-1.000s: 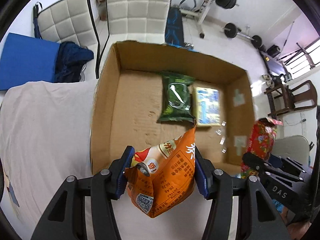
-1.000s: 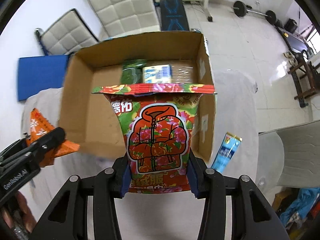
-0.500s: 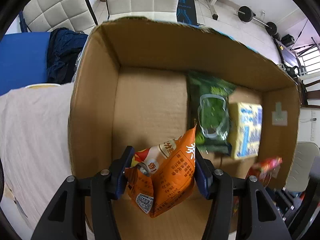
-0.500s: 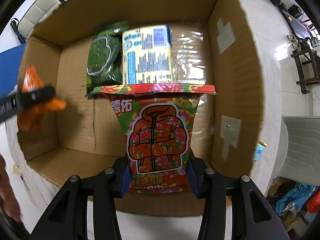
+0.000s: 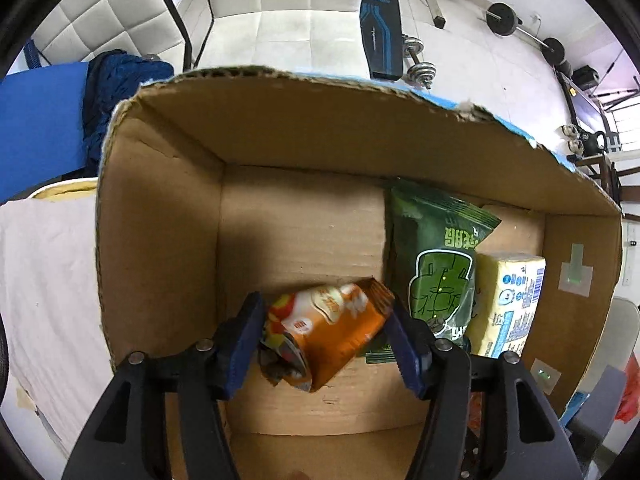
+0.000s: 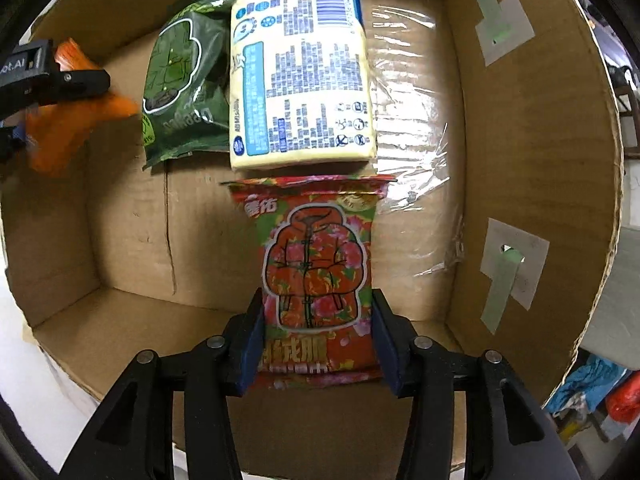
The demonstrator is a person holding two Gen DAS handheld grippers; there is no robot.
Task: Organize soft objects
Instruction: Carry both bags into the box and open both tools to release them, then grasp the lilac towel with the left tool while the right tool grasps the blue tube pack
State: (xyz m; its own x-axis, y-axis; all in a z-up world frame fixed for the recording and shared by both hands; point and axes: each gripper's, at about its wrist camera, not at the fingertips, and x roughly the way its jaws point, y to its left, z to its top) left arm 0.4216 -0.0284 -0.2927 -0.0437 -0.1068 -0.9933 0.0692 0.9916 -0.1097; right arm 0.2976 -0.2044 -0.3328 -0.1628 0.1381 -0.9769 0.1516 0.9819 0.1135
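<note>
Reaching into the cardboard box (image 5: 160, 240), we hold an orange snack bag (image 5: 332, 328) pinched in the left gripper (image 5: 326, 340) and a red floral packet (image 6: 316, 276) clamped in the right gripper (image 6: 318, 344). Ahead lie a green packet (image 6: 180, 88) and a yellow tissue pack (image 6: 300, 76), side by side, touching, crowding the far wall.

Orange packet (image 5: 332, 330), green packet (image 5: 440, 264), floral packet (image 6: 316, 276)

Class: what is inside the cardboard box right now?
Inside the cardboard box: a green snack bag, a yellow tissue pack, clear plastic wrap, the held orange packet and red floral packet. Anything underneath them is hidden.
</note>
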